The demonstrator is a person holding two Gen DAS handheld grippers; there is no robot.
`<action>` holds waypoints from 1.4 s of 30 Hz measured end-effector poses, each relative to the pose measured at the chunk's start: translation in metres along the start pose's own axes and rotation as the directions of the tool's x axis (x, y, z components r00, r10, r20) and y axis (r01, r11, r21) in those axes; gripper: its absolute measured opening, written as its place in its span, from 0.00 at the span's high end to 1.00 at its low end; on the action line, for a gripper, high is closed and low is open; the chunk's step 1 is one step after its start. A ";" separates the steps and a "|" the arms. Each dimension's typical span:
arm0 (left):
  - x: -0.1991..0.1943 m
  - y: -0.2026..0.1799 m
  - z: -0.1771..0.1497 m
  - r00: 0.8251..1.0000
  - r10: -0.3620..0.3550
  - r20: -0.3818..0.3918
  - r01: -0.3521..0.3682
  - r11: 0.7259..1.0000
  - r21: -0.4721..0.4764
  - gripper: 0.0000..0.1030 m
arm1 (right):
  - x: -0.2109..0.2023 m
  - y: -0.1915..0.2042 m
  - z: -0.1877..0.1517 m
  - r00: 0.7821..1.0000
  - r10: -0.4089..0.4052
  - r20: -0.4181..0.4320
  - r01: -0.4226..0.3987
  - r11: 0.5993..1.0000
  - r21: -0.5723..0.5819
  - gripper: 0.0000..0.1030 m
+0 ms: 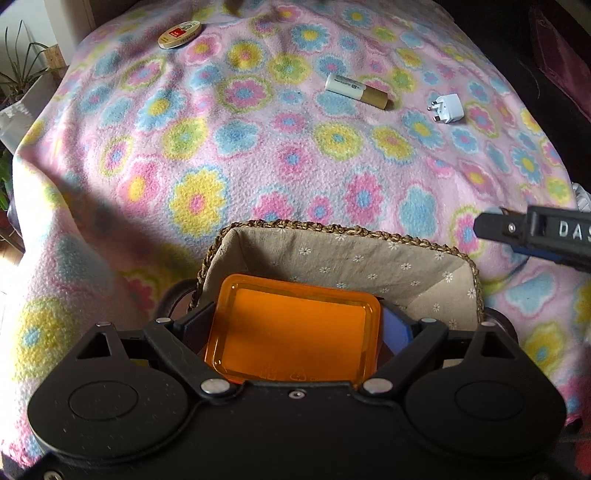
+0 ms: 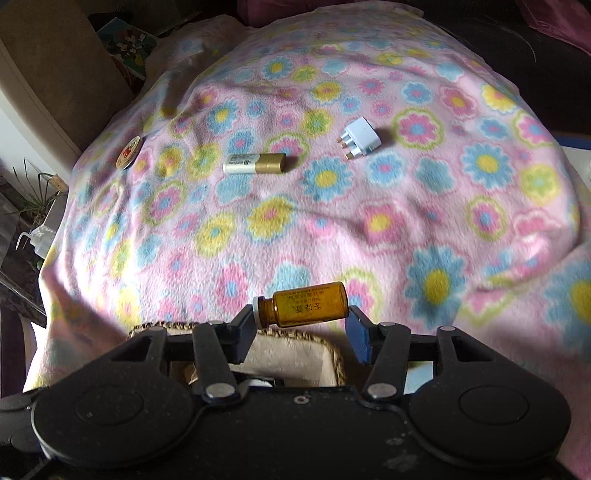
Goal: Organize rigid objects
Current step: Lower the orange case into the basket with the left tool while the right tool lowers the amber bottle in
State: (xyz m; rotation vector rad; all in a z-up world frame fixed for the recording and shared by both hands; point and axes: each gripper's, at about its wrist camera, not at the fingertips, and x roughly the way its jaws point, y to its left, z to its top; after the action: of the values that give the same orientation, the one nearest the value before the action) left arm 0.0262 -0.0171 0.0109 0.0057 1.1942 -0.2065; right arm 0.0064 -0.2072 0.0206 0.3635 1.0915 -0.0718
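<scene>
Risk imo: amber vial (image 2: 308,304) pinched end to end in right gripper (image 2: 301,326), above basket (image 2: 334,354) rim, could pivot out. Left gripper (image 1: 295,325) clamps orange tray (image 1: 295,328) over basket, w/ little room.

A flowered fleece blanket (image 1: 258,155) carries a round tin (image 1: 179,34), tube (image 1: 359,91), plug (image 1: 447,108) and basket (image 1: 369,236).

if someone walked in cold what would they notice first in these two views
The loud flowered fleece blanket fills both views, and against it the orange tray glows between the left gripper's fingers, over a lined woven basket. In the right wrist view an amber bottle lies crosswise in the right gripper. Further out on the blanket lie a round tin, a white-and-gold stick and a white plug.
</scene>
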 end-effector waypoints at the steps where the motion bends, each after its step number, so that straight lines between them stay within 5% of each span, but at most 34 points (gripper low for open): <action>1: -0.002 0.001 -0.001 1.000 0.000 0.003 0.000 1.000 -0.007 0.16 | -0.004 0.000 -0.007 1.000 -0.007 -0.003 0.007 1.000 0.001 0.50; 21: -0.003 0.008 -0.016 0.999 0.050 -0.004 -0.050 0.997 -0.061 0.16 | -0.040 0.022 -0.067 0.994 -0.082 -0.066 0.079 0.996 -0.044 0.49; 42: 0.004 0.004 -0.018 0.997 0.074 -0.037 -0.075 0.997 -0.036 0.15 | -0.031 0.035 -0.075 0.991 -0.125 -0.052 0.117 0.985 -0.128 0.49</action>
State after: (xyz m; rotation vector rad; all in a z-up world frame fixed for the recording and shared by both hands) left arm 0.0117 -0.0117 0.0006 0.0215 1.2311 -0.1193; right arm -0.0636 -0.1540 0.0256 0.1876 1.1705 -0.1007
